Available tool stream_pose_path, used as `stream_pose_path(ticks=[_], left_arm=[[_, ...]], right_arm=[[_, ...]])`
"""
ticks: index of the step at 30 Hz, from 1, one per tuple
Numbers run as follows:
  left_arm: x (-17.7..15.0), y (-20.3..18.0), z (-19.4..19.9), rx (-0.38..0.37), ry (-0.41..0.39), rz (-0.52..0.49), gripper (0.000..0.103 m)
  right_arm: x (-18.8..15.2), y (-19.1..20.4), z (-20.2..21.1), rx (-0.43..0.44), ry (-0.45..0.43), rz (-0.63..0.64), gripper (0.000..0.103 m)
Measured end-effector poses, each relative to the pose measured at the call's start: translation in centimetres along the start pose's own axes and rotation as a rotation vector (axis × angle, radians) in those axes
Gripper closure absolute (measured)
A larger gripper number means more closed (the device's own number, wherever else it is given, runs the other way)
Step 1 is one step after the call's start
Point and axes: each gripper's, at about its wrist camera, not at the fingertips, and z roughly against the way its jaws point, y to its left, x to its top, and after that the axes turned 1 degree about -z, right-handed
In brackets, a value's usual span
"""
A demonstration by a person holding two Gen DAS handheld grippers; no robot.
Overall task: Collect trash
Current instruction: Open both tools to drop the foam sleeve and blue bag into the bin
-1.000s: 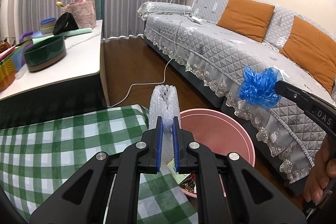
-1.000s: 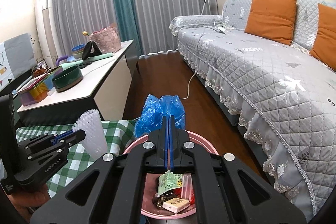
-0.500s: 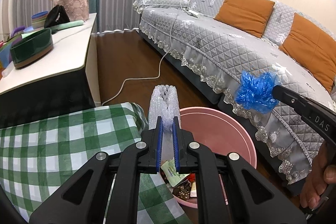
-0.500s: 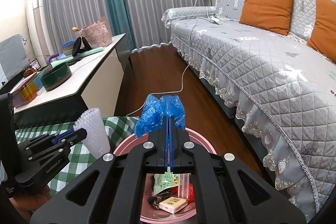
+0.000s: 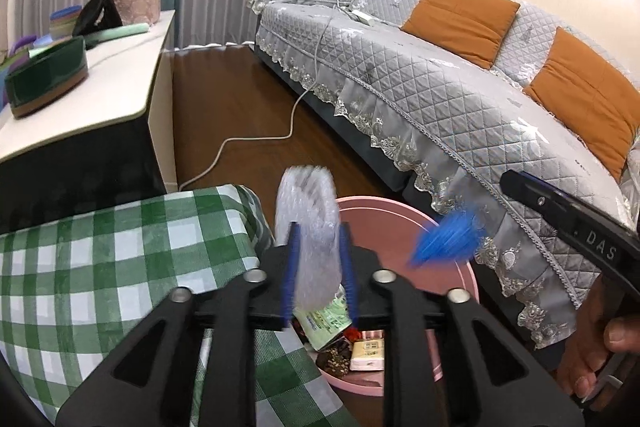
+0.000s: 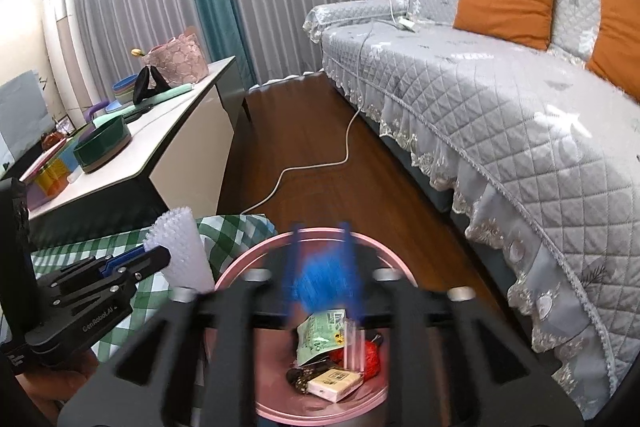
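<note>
A roll of clear bubble wrap (image 5: 308, 203) stands upright between the pads of my left gripper (image 5: 319, 227). Its jaws are opening, and the wrap still fills the gap and touches both pads. The same wrap (image 6: 176, 251) shows at that gripper's tip in the right wrist view. My right gripper (image 6: 320, 227) is opening too. A blurred blue plastic bag (image 6: 320, 283) is loose between its fingers, over the pink bin (image 6: 248, 259). In the left wrist view the bag (image 5: 444, 239) is below and clear of the right gripper's finger (image 5: 520, 187). Wrappers and a small box (image 6: 336, 383) lie in the bin.
A green-checked cloth (image 5: 100, 267) covers the table left of the bin. A grey quilted sofa (image 5: 440, 99) runs along the right. A white cable (image 5: 256, 143) crosses the wood floor. A white side table (image 5: 100, 87) holds a green bowl. A hand (image 5: 600, 359) grips the right gripper.
Both grippers' jaws have widened. The blue bag has left the right gripper's fingers and is dropping toward the bin. The bubble wrap stays at the same height in the left gripper.
</note>
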Motion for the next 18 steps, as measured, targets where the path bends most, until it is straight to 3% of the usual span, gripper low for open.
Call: stream_pose_path(ticks=[8, 18], left_arm=[[-0.2, 0.1, 1.5, 0.01, -0.012, 0.004, 0.078], [-2.2, 1.9, 9.2, 0.104, -0.062, 0.04, 0.045]], right_arm=[[0.2, -0.7, 0.8, -0.015, -0.014, -0.021, 0.056], [0.6, 1.4, 3.8, 0.002, -0.06, -0.001, 0.03]])
